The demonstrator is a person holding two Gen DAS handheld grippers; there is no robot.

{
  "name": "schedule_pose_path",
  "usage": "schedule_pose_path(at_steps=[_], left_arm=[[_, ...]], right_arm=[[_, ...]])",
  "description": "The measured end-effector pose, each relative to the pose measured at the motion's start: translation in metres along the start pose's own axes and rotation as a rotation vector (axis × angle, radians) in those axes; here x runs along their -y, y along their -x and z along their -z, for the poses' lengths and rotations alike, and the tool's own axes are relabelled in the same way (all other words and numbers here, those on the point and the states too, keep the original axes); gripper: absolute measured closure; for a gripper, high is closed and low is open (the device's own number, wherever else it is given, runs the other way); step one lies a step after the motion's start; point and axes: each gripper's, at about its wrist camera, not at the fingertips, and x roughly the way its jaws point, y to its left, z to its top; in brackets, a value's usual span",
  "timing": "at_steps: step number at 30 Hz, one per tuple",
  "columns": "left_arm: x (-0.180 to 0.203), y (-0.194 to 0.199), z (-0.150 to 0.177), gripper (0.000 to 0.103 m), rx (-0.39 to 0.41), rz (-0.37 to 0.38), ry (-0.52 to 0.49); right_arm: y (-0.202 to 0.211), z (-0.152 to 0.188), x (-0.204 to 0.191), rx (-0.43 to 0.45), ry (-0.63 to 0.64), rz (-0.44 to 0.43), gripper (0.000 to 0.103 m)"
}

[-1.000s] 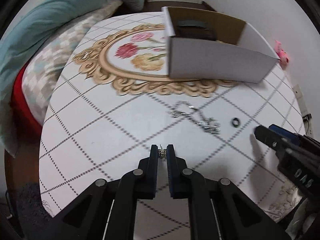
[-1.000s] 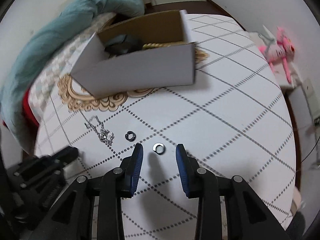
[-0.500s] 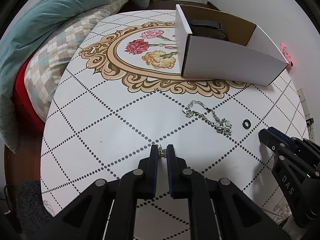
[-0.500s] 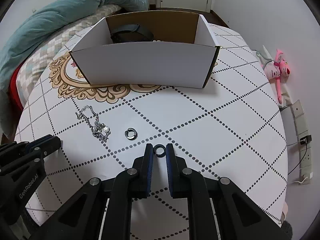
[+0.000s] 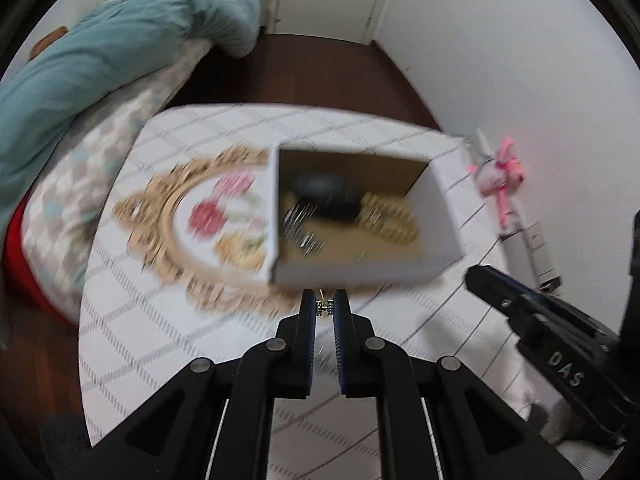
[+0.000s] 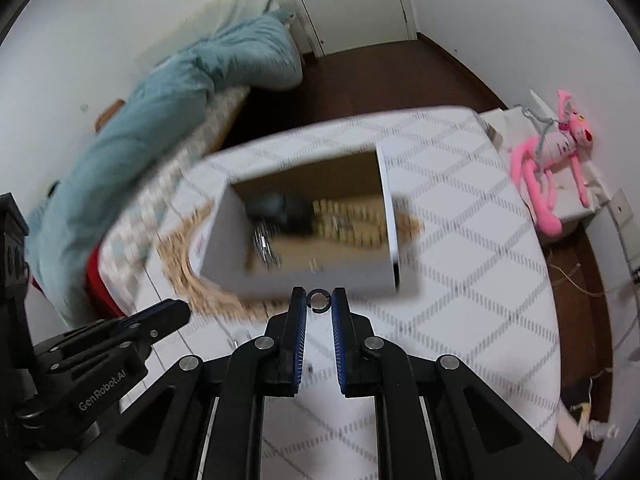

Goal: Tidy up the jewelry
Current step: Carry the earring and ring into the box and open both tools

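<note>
Left gripper (image 5: pixel 324 307): clenched on small earring (image 5: pixel 324 308); right gripper (image 6: pixel 319 301): now clamped on open ring (image 6: pixel 319 301), lifted off table (image 6: pixel 472 240); both raised toward cardboard box (image 6: pixel 320 276); drop-off judged next; chain out of view

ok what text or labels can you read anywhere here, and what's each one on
"DAS" in pale letters on the black body of the right claw, seen in the left wrist view.
"GenRobot.AI" in pale letters on the black body of the left claw, seen in the right wrist view.
Nothing readable on the white cardboard box or the table; both are motion-blurred.
</note>
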Motion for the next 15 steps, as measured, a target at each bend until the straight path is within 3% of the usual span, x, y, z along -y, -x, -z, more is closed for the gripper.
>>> schedule_pose_path(at_steps=[4, 9, 11, 12, 13, 15], left_arm=[[0.008, -0.021, -0.044, 0.097, -0.051, 0.035, -0.027], [0.006, -0.05, -0.067, 0.094, -0.15, 0.007, -0.013], [0.004, -0.053, -0.07, 0.085, -0.159, -0.015, -0.014], [0.004, -0.051, -0.07, 0.069, -0.15, -0.037, -0.022], [0.003, -0.049, -0.07, 0.044, -0.137, -0.058, -0.027], [-0.001, -0.042, -0.07, 0.027, -0.099, -0.078, -0.018]], right_arm=[[-0.017, -0.039, 0.002, -0.036, -0.004, -0.015, 0.09], [-0.056, -0.064, 0.006, -0.179, -0.007, -0.025, 0.089], [-0.064, -0.067, 0.01, -0.203, -0.019, -0.023, 0.088], [-0.066, -0.068, 0.012, -0.209, -0.019, -0.024, 0.085], [-0.066, -0.068, 0.012, -0.208, -0.018, -0.02, 0.081], [-0.062, -0.067, 0.012, -0.192, -0.009, -0.002, 0.081]])
